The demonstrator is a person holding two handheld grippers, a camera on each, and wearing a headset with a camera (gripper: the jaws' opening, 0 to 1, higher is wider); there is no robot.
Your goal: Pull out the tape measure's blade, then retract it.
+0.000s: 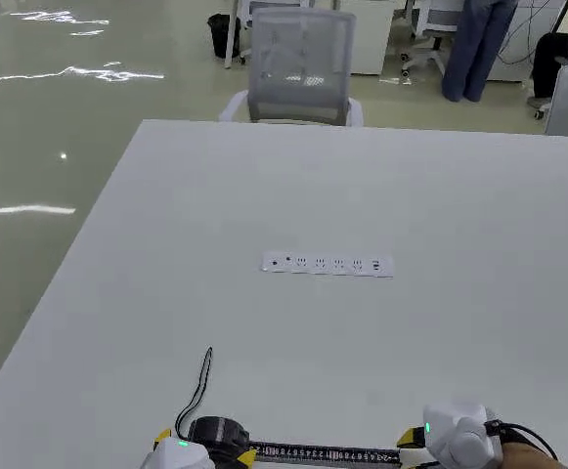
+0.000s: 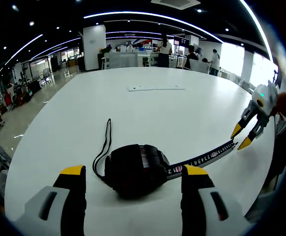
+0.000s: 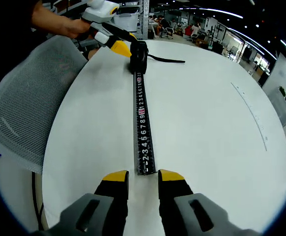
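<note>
Fingers (image 2: pixel 73 173) of left gripper (image 2: pixel 134 172) spread wide, flanking black tape measure case (image 2: pixel 133 162); can't tell if they touch it. Right gripper (image 3: pixel 143 178) slightly parted, blade (image 3: pixel 142 123) end at its tips, unclamped. Blade is out flat on table (image 1: pixel 362 176), near side of power strip (image 1: pixel 327 264).

Head view: looking forward and down from over the near edge of the tabletop (image 1: pixel 381 186), far enough back to be taking in its width, with a chair (image 1: pixel 298 68) beyond.
Left gripper view: riding low on the left tool (image 2: pixel 134 172), sitting close behind the tape (image 2: pixel 133 160) and facing across the tabletop.
Right gripper view: riding on the right tool (image 3: pixel 143 176), looking from the blade (image 3: pixel 143 123) tip along its length.
Shared: all three are catching the tape, the blade and the strip (image 1: pixel 327 264).
</note>
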